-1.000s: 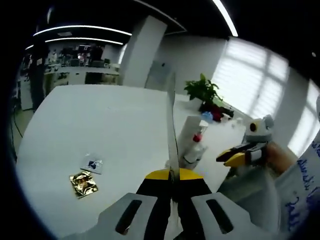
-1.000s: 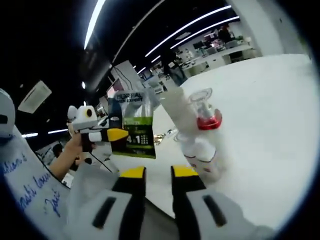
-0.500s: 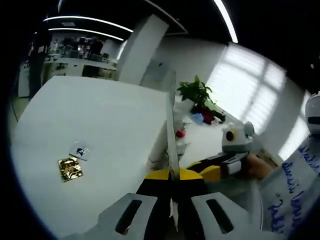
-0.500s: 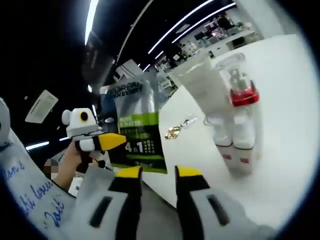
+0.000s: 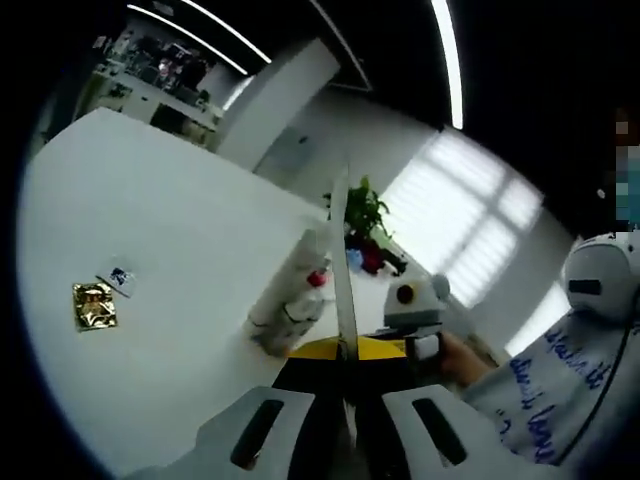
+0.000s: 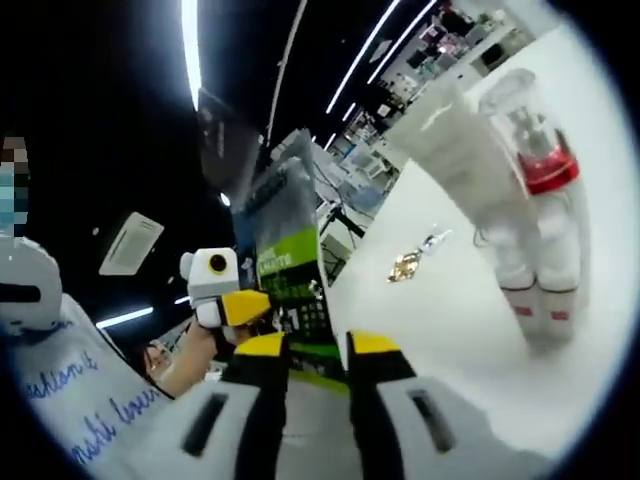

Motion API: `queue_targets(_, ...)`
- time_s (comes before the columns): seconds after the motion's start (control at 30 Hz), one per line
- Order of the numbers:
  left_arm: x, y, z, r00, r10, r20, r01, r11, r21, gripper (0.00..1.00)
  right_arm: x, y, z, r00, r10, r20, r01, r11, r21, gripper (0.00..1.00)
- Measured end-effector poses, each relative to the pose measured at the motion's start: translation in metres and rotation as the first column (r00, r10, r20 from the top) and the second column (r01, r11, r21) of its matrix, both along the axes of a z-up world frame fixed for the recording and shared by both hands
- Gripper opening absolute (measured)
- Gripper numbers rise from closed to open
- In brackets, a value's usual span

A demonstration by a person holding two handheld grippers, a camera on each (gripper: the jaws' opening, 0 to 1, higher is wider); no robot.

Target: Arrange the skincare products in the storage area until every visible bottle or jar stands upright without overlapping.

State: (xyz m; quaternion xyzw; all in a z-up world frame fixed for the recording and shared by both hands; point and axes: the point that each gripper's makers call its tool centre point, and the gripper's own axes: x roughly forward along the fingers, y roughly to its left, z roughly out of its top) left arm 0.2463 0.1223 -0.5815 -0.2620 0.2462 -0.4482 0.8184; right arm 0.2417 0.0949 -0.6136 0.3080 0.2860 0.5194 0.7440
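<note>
My left gripper is shut on a flat grey-and-green skincare packet, seen edge-on as a thin strip rising from the jaws. The right gripper view has that packet face-on, held up by the left gripper in a person's hand. A white tube and a clear-capped bottle with a red collar stand together on the white table. They appear large at the right of the right gripper view, tube beside bottle. My right gripper is open, close in front of the packet.
A gold sachet and a small blue-and-white sachet lie flat on the table, apart from the bottles. A potted plant stands beyond the table's far side. The right gripper and a person's hand are close beside the packet.
Both views have tilted with the hands. The right gripper has come nearer to the held packet. The left gripper keeps its hold; tube and bottle stand as before.
</note>
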Motion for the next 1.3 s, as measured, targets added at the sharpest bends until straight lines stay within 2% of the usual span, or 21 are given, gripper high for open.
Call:
queue_targets(0.17,0.004,-0.001,-0.007,1.000,0.008,-0.008,-0.008,0.999,0.035,0.00,-0.003,-0.002,0.000,1.000,0.005,0.001,-0.005,1.000,-0.008,0.13)
queue_targets(0.3,0.004,-0.001,-0.009,1.000,0.006,0.000,-0.006,0.999,0.050,0.00,-0.005,-0.004,0.001,1.000,0.012,0.001,-0.012,1.000,-0.011,0.10)
queue_targets(0.47,0.007,0.000,-0.009,1.000,0.012,-0.003,-0.012,0.999,0.048,0.00,-0.004,-0.004,0.012,1.000,0.002,0.014,-0.002,0.999,0.040,0.03)
queue_targets(0.57,0.006,0.001,-0.011,1.000,-0.001,0.007,0.000,0.997,0.074,0.04,-0.004,-0.004,0.015,1.000,-0.002,0.022,0.001,0.999,0.049,0.02)
queue_targets(0.73,0.009,0.003,-0.010,1.000,-0.001,0.019,0.000,0.997,0.074,0.10,-0.006,-0.004,0.020,0.999,0.011,0.034,-0.013,0.998,0.066,0.01)
queue_targets(0.97,0.019,0.010,-0.004,1.000,0.006,0.031,-0.008,0.997,0.071,0.11,-0.011,-0.005,0.018,0.998,0.036,0.058,-0.038,0.999,0.035,0.01)
queue_targets(1.17,0.026,0.014,0.003,0.999,-0.003,0.044,0.000,0.998,0.059,0.12,-0.013,-0.007,0.019,0.997,0.042,0.061,-0.045,0.998,0.039,0.01)
queue_targets(1.3,0.032,0.017,0.003,0.999,-0.005,0.052,0.001,0.996,0.087,0.12,-0.013,-0.007,0.017,0.997,0.047,0.064,-0.049,0.999,0.024,0.01)
